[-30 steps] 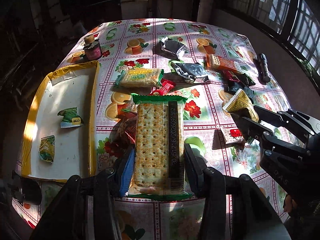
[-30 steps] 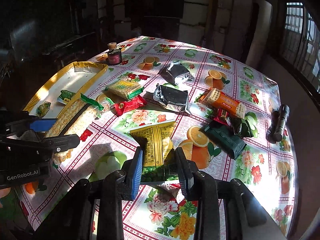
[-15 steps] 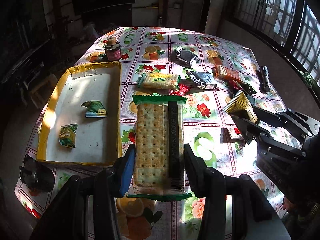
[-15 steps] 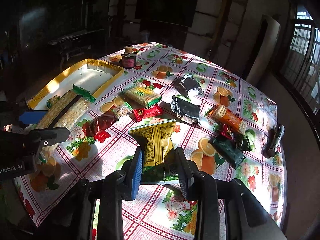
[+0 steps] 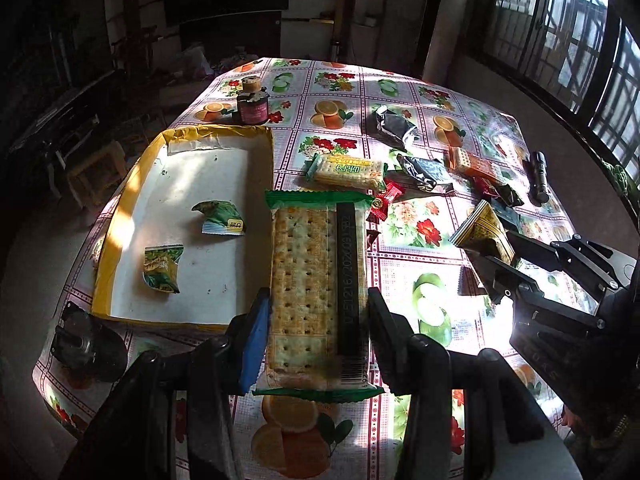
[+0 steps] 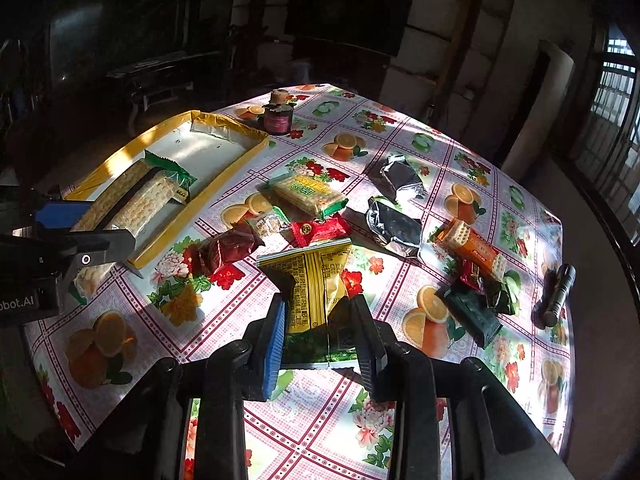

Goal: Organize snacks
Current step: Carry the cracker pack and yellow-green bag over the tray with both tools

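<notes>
Left tool (image 5: 316, 340) pinching long green-edged cracker pack (image 5: 318, 280), right tool (image 6: 320, 330) pinching yellow pouch (image 6: 314, 284).

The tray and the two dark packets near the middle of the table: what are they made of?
Tray: probably cardboard, matte white inside, with glossy yellow tape along its creased rim. Dark packets: crinkled metallic foil or foil-look plastic, judging by their bright glints.
</notes>
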Motion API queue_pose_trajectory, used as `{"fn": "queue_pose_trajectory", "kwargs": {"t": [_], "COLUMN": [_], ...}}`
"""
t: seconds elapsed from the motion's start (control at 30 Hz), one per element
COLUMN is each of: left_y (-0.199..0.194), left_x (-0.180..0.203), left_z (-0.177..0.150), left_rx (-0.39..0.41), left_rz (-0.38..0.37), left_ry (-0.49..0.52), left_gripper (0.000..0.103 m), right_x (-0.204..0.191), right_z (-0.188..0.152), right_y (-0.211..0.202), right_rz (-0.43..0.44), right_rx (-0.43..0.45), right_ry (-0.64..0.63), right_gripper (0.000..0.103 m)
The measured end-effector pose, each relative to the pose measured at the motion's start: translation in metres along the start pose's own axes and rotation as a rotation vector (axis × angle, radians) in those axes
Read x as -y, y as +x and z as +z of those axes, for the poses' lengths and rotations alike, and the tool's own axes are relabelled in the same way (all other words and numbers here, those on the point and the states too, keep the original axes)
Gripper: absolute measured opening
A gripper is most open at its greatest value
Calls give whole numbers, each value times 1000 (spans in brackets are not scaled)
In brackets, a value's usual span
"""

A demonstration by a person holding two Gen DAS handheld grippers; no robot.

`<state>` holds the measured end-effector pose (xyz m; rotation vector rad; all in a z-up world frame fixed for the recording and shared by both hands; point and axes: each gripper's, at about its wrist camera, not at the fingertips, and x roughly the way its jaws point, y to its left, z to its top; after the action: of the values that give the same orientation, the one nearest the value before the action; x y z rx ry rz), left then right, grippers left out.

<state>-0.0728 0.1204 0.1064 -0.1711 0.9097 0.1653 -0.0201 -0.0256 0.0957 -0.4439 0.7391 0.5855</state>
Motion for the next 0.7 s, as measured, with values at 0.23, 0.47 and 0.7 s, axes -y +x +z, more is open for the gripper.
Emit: {"fn": "queue_pose_trajectory", "kwargs": {"t": [0.23, 0.47, 0.7], "left_y": [-1, 3, 17], "left_x": [-23, -55, -98], "left_z": [3, 6, 21], "left_rx": [10, 8, -1], "left_rz": [20, 57, 126], "left_ry": [-42, -101, -181], "left_gripper": [45, 45, 45], "right_x": [-12, -21, -36], "right_z": [7, 18, 56], "right_y": [8, 22, 51], "right_rz": [28, 161, 368], "right_rx": [-4, -9, 12], "right_ry": [-11, 36, 133], "right_gripper": [34, 34, 35]}}
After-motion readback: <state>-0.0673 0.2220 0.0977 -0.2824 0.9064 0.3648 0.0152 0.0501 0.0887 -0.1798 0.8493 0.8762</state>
